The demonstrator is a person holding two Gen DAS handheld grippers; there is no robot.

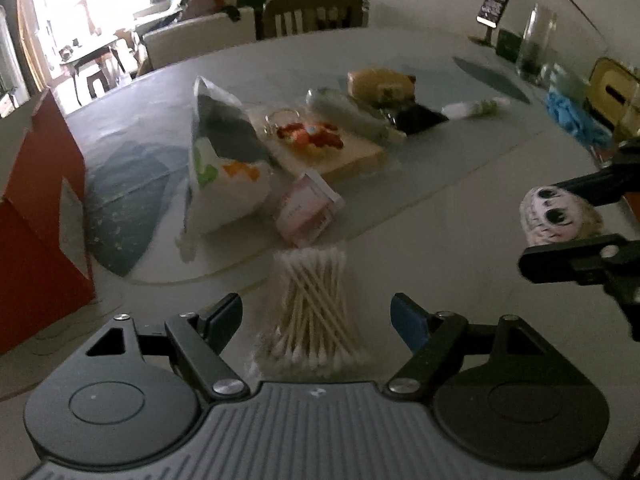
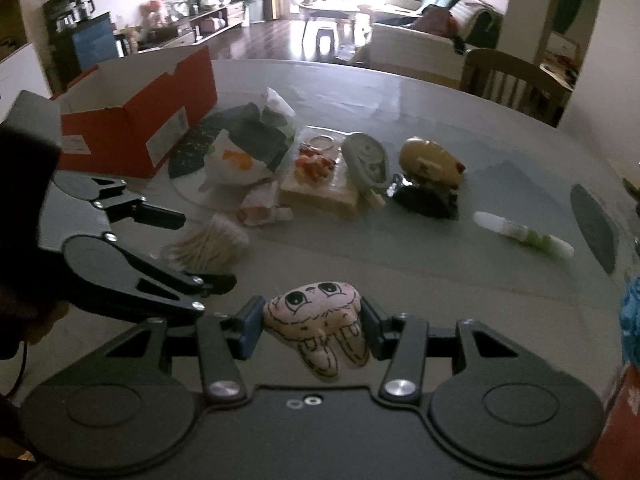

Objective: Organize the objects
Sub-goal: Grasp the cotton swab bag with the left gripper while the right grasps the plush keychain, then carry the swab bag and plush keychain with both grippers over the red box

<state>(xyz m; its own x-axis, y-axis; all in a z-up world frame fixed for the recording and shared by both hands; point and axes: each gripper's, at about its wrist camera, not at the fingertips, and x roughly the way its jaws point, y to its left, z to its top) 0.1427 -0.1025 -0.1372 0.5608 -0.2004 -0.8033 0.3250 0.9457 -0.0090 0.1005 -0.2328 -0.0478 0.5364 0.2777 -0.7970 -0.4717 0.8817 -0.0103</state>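
A plush toy (image 2: 318,326) is pinched between the right claw (image 2: 308,328) pads. The left claw (image 1: 316,322) is spread wide, cotton swabs (image 1: 312,308) lying untouched between its fingers. No writing can be read.

The red box (image 1: 36,216) is cut off by the left edge of the left wrist view, its top unseen. The blue cloth (image 2: 632,312) runs off the right edge of the right wrist view. Print on the pink box (image 1: 308,210) and white tube (image 2: 524,234) is too blurred to read. The swabs (image 2: 208,246) lie partly behind the left gripper (image 2: 200,248).
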